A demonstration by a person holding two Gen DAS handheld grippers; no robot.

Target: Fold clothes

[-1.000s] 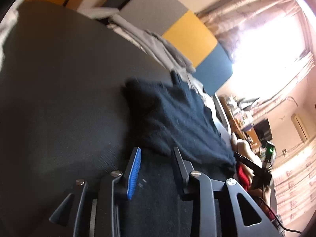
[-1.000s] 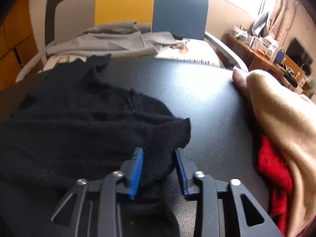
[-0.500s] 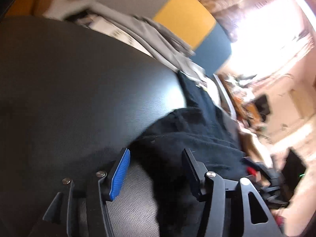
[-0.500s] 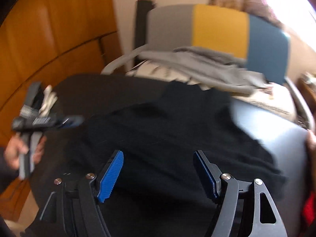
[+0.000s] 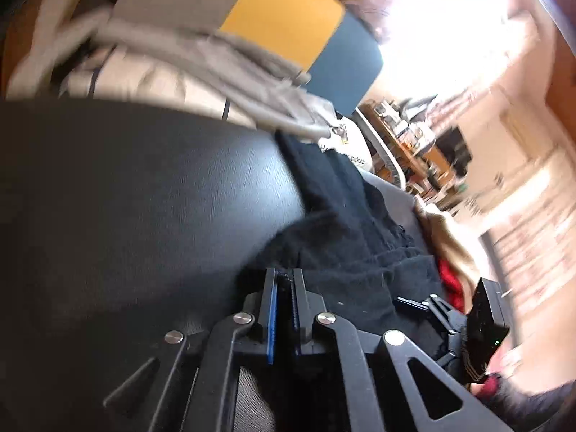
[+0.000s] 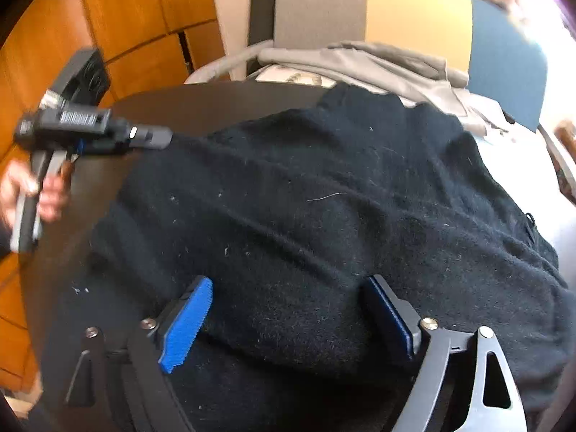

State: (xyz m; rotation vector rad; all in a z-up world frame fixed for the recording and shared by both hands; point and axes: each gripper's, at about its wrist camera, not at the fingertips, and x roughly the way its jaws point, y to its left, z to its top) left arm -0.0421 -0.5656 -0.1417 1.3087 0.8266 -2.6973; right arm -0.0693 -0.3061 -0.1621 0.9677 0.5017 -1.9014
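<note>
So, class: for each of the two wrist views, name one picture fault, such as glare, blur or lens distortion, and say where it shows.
Left wrist view: the window is blown out to white, and the room at right is smeared by motion blur. Right wrist view: the fisheye bends the wooden cabinets, and the person's hand is blurred, while the black sweater stays sharp.

One black sweater (image 6: 324, 216) lies across one dark table (image 5: 126, 198). Two grippers are in view, the left gripper (image 5: 284, 277) and the right gripper (image 6: 288, 309), along with one hand (image 6: 32, 194). Behind the table stands one chair (image 6: 396, 10) with three panels, grey, yellow and blue, bearing one grey garment (image 6: 378, 64). One tan cloth (image 5: 446, 237) and one red cloth (image 5: 450, 277) lie at the table's edge.
</note>
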